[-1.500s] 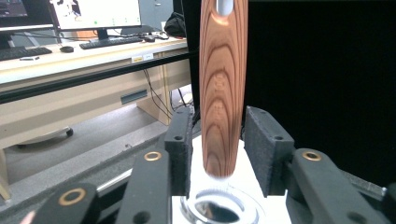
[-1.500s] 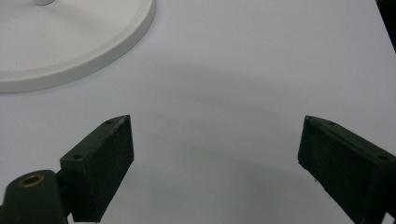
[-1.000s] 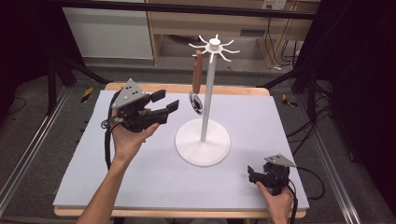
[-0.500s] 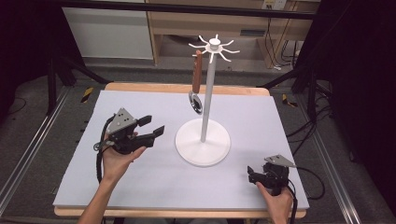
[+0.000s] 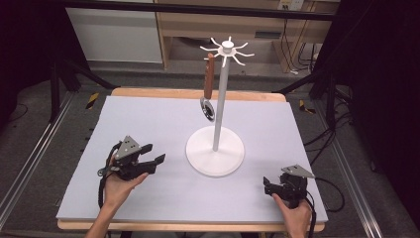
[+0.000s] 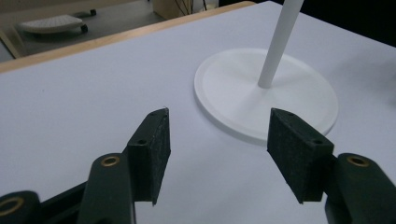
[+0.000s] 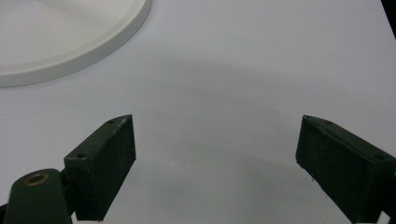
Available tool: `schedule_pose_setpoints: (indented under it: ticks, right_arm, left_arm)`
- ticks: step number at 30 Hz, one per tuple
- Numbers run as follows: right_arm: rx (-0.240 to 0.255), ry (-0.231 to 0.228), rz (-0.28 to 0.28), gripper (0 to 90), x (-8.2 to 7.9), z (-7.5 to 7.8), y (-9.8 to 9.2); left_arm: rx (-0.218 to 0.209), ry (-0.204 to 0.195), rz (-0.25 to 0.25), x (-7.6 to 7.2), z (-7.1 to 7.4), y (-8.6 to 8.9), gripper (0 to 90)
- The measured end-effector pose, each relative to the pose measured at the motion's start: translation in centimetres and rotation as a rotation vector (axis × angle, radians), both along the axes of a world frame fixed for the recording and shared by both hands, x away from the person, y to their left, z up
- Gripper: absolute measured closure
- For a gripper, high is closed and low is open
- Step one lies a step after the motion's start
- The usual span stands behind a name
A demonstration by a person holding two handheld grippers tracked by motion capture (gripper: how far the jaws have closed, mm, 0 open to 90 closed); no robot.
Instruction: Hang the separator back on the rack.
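Observation:
A white stand (image 5: 215,158) with a tall pole and hooked top sits mid-table. A spoon (image 5: 209,87) with a brown handle hangs from one hook, its metal bowl beside the pole. My left gripper (image 5: 154,153) is low over the mat, left of the base and pointing at it. It is open, its jaws have just been opening a little wider, and nothing is between them. In the left gripper view the gripper (image 6: 217,140) faces the stand's base (image 6: 243,93). My right gripper (image 5: 267,187) rests open at the near right. In its own view the right gripper (image 7: 215,154) has only mat between the pads.
A pale lilac mat (image 5: 148,119) covers the wooden table. The stand's base (image 7: 56,42) lies ahead and left of the right gripper. A wooden shelf unit (image 5: 188,34) and dark frame legs stand beyond the table's far edge.
My left hand has come down and back toward the near left, from beside the hanging spoon to just over the mat. The right hand has kept still.

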State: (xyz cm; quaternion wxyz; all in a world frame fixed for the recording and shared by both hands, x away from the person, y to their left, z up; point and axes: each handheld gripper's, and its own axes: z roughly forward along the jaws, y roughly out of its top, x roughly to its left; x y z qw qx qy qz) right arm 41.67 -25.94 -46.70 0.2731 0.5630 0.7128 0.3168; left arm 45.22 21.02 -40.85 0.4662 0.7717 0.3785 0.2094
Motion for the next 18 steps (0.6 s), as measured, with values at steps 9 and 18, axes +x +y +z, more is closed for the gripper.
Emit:
schedule_pose_setpoints:
  ticks: [9, 18]
  right_arm:
    - [0.004, 0.008, -0.028, 10.1, 0.0, -0.2, -0.5]
    - [-0.005, 0.021, -0.040, 9.4, 0.2, -0.5, -0.8]
  left_arm:
    - [0.025, 0.032, 0.076, -0.5, -2.4, 2.1, 40.9]
    - [0.050, 0.052, 0.144, -0.1, -3.6, 4.1, 41.8]
